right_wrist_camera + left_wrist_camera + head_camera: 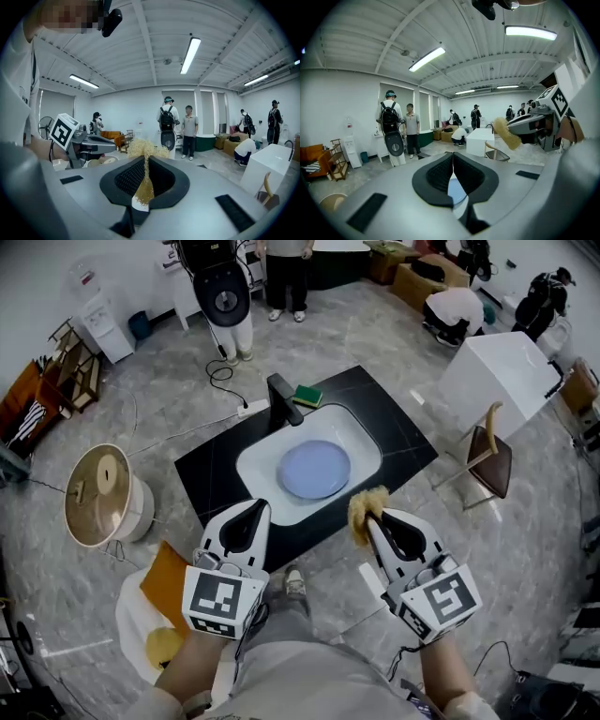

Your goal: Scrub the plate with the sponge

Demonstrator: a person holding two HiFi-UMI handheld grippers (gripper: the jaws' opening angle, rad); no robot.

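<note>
Right gripper clamps yellow sponge; left gripper closed, empty; plate in sink just ahead of both.

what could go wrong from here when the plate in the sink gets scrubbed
1. The plate lies loose in the sink, and the left gripper is shut and empty. Nothing steadies the plate, so it may slide under scrubbing.
2. The right gripper pinches the yellow sponge by a thin part, with most of it beyond the tips. It may bend or slip out.
3. The faucet stands at the sink's edge and could get bumped.
</note>
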